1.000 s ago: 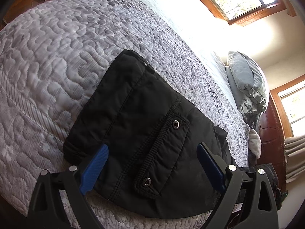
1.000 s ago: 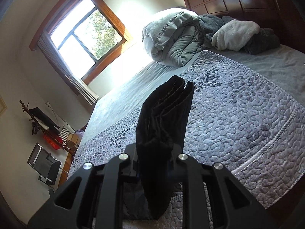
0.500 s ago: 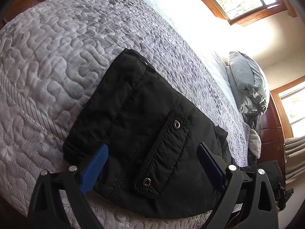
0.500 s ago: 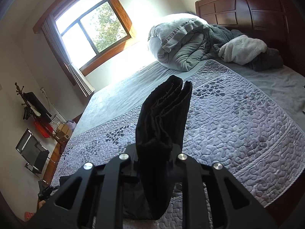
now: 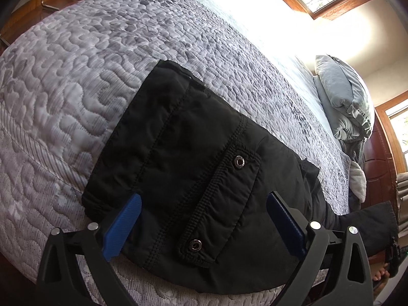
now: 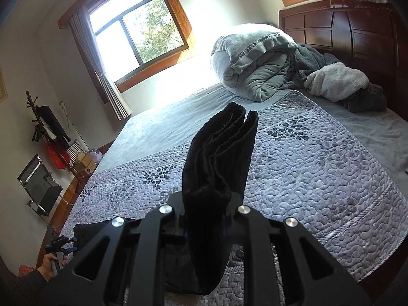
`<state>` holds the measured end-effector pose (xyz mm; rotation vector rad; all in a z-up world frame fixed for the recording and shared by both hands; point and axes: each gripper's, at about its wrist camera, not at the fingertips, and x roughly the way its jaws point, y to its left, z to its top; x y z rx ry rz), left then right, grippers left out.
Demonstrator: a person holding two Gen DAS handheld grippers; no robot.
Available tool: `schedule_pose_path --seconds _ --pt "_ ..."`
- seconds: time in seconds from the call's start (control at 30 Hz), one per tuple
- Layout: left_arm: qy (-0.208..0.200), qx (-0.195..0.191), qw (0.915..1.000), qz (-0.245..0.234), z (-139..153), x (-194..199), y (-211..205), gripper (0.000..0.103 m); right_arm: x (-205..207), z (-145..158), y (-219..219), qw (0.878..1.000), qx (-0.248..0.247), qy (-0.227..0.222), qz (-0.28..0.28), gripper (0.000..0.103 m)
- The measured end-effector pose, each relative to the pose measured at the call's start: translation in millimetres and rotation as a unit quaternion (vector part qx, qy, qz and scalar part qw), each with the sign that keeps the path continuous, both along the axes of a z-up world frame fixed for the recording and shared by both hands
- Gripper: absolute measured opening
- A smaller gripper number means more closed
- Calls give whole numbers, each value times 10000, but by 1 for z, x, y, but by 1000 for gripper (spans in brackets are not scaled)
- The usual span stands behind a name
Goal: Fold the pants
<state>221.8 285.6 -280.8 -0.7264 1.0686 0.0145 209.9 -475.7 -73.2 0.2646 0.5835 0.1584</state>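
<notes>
Near the foot edge of the bed [image 5: 63, 81], on the grey quilted coverlet [image 6: 318, 173]: one pair of black pants [image 5: 193, 168], snap-flap pocket uppermost, lying flat as a folded block with its lower hem close to the mattress edge.

Left gripper [image 5: 204, 227]: jaws spread wide, blue pads either side of the pocket area, poised above the cloth and pinching nothing.

Right gripper [image 6: 206, 204]: closed tight on a gathered bundle of the same pants [image 6: 219, 153], several layers standing up between the jaws, clear of the coverlet beyond.

Other items: rolled grey duvet [image 6: 255, 63] and fleece blankets [image 6: 336, 81] at the dark wooden headboard [image 6: 357, 30]; a person's hand [image 6: 49, 265] at the lower left of the right-wrist view, holding the other tool.

Risks, as judged:
- Stacked layers in the right jaws may slide apart unevenly when laid over, giving a crooked fold.
- Slack nylon-like fabric may drag the flat portion along, since the left jaws are not pinning it.
- Garment sits near the edge; a pull toward the person could tip it off the bed.
</notes>
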Motion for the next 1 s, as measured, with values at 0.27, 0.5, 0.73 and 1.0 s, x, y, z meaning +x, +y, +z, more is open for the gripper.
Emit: schedule_pose_path --seconds 0.27,0.5,0.73,1.0 --pt "61 37 10000 -14 0 4 -2 99 2 2 7 9999 -87 -38 143 16" --pt "50 44 10000 -23 -1 5 -1 99 3 7 18 9994 -233 -55 253 16" --pt "9 -23 10000 -43 -3 3 3 99 7 10 35 9986 -356 -8 402 16" --pt "-36 -126 9999 -83 -3 -1 10 99 11 15 55 9972 -519 27 530 16"
